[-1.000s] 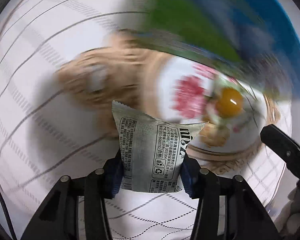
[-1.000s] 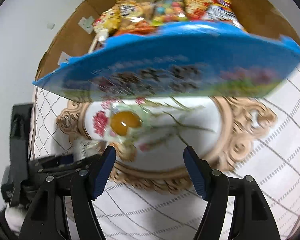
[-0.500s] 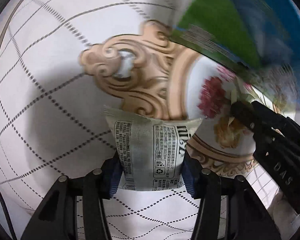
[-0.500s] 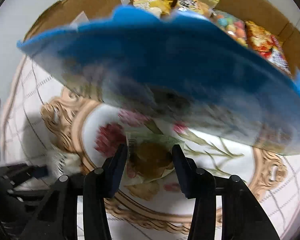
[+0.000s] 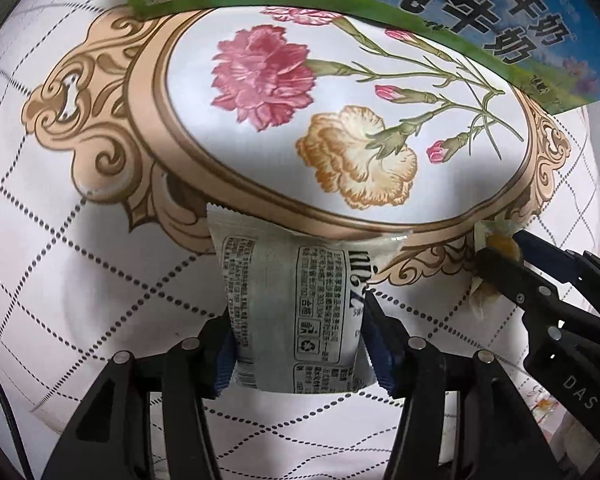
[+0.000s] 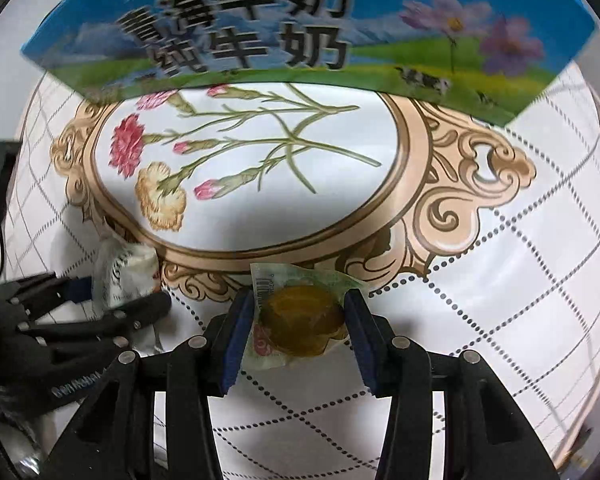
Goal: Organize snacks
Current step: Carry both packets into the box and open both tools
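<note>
Closest to my left camera, the left gripper (image 5: 298,344) is clamped on a silver-grey snack packet (image 5: 292,312), holding it by the lower half with the crimped top edge sticking up over the tablecloth (image 5: 80,280). It looks like a puffy, air-filled wrapper, so I'd guess light and squashy; the film is probably slick, and gripping the middle like this beats pinching the seal.

On the other side, the right gripper (image 6: 300,320) is squeezed around a small clear-wrapped pastry (image 6: 300,316), brownish-yellow, maybe a yolk cake, hard to be sure through the wrapper. That one seems soft and crumbly to me, so I'd keep the pressure gentle and stay on the round body, not the loose flaps.

Both snacks sit just above the near edge of the floral medallion (image 6: 260,168) printed on the cloth, fairly close together. Farther back, the blue-and-green milk carton box (image 6: 300,32) stands at the far side of the medallion.
</note>
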Demonstrator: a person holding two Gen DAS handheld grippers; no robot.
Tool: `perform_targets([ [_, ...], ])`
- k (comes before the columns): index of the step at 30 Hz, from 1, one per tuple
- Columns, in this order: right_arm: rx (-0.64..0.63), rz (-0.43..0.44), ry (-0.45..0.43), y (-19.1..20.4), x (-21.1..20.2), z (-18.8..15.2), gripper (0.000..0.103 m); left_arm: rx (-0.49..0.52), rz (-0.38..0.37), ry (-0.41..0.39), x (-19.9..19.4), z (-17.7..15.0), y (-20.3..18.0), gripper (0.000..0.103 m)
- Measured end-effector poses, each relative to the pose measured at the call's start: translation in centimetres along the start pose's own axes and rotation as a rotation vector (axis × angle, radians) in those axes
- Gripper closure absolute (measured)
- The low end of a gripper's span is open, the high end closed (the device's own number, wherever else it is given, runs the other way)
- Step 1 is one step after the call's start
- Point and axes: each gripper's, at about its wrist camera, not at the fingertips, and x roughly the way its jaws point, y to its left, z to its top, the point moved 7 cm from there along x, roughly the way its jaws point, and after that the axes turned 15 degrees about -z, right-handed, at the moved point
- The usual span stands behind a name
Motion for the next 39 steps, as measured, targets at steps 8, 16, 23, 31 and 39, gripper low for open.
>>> perform_targets([
  [8,0.029,0.002,-0.029,-0.6,-0.3,-0.7,0.053,0.036,0.021,-0.018,-0.7,1.7,-3.7,0.059],
  [16,0.075,0.109,-0.105,-2.7,-7.1,-0.8,0.053,0.042,-0.095,-0.096,-6.5,2.5,-8.6,0.060],
  [23,0.106,0.192,-0.267,-5.9,-16.5,3.1,0.053,0.115,-0.216,-0.213,-15.6,7.0,-13.5,0.059],
  [31,0.120,0.164,-0.373,-6.8,-19.4,14.7,0.053,0.113,-0.172,-0.248,-20.9,16.7,-10.2,0.059],
  [39,0.058,0.140,-0.317,-3.9,-15.4,24.4,0.053,0.051,-0.070,-0.155,-18.0,23.5,-6.4,0.059],
])
